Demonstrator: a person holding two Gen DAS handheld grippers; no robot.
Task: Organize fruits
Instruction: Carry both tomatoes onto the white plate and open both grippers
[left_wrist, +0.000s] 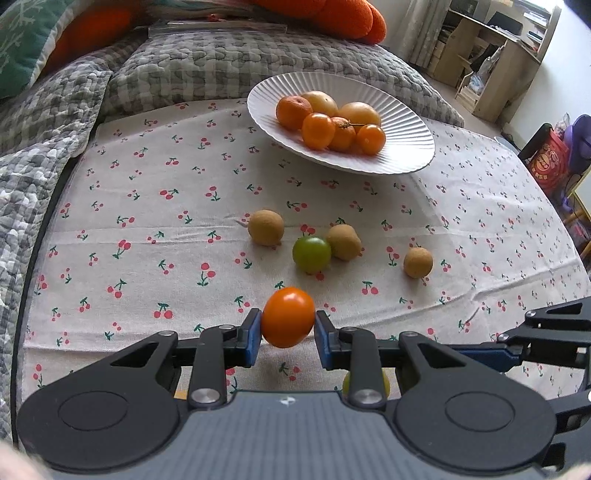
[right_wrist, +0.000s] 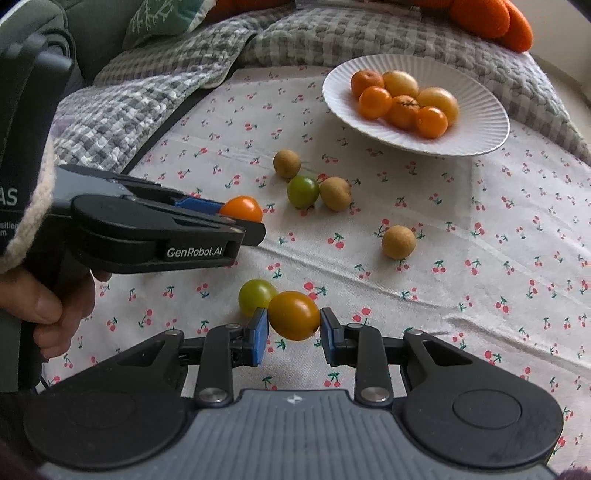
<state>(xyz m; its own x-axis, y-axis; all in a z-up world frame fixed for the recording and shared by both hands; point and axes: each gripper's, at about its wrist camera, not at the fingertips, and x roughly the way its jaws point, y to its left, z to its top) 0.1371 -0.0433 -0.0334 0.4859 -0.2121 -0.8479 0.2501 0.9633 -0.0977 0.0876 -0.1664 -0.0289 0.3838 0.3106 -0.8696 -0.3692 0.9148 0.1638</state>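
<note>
Both jaws pinch fruit: left gripper (left_wrist: 288, 325) an orange tomato (left_wrist: 288, 316), right gripper (right_wrist: 293, 325) an amber tomato (right_wrist: 293, 315), next needing carrying up to the white plate (left_wrist: 413, 147).

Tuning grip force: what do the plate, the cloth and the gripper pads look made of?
Plate: looks like matte white ceramic or melamine, with fine radial ribs and little gloss; can't tell which.
Cloth: thin woven cotton-like fabric, cherry print, with creases and fold lines.
Pads: blue, matte, probably rubber or soft plastic, on black hard-plastic linkage; softness not visible.
</note>
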